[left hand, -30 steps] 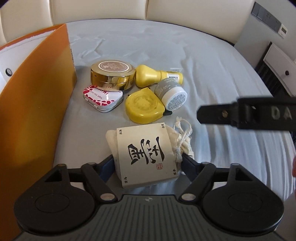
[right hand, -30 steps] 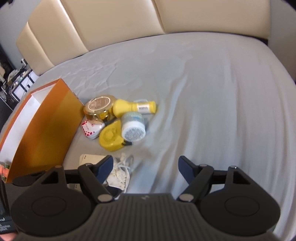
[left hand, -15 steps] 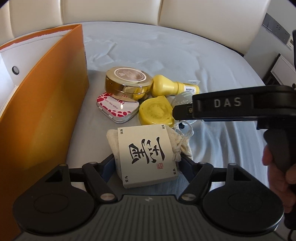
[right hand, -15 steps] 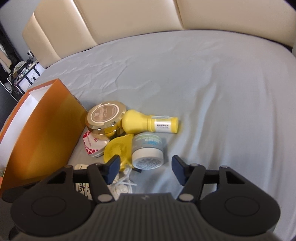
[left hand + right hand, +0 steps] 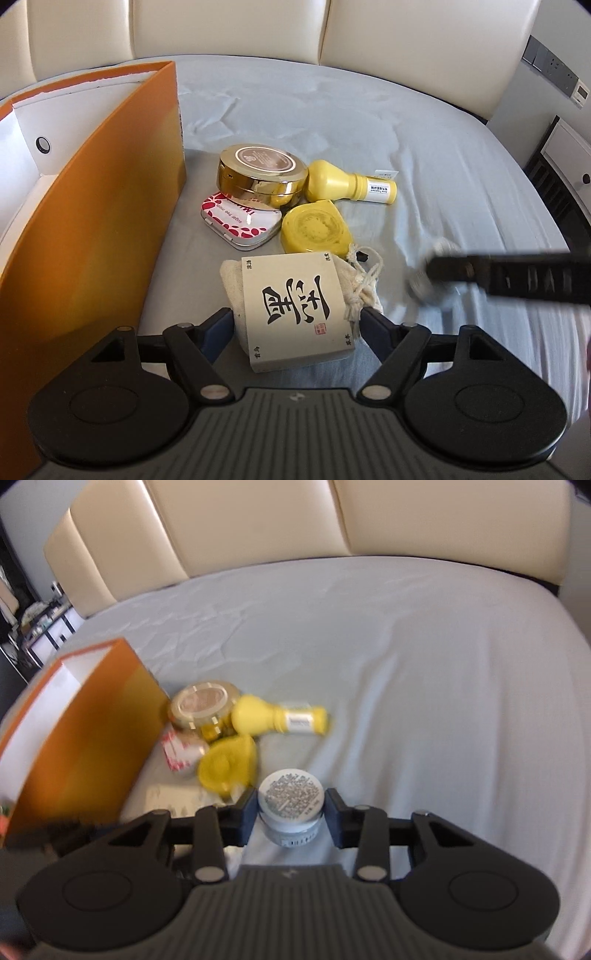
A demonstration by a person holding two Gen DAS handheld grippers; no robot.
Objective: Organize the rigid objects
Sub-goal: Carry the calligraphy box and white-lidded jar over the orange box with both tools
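The right gripper (image 5: 290, 813) has just been closing and now clamps the small grey jar (image 5: 290, 801), with bare bed (image 5: 424, 686) sheet to its right. The left gripper (image 5: 297, 321) stands wide around the labelled cloth pouch (image 5: 295, 310), not pressing it. The orange box (image 5: 92, 236) walls the left. In the left view the jar is only a blur.

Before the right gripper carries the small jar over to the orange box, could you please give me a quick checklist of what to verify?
1. Small jar between the right gripper fingers, jaws just closing on it: ok.
2. Grip firm enough to lift: cannot tell.
3. Orange box open on top: ok.
4. Room inside the box: cannot tell.
5. Left gripper open around the cloth pouch, not squeezing: ok.
6. Yellow case near the jar, touching or apart: cannot tell.
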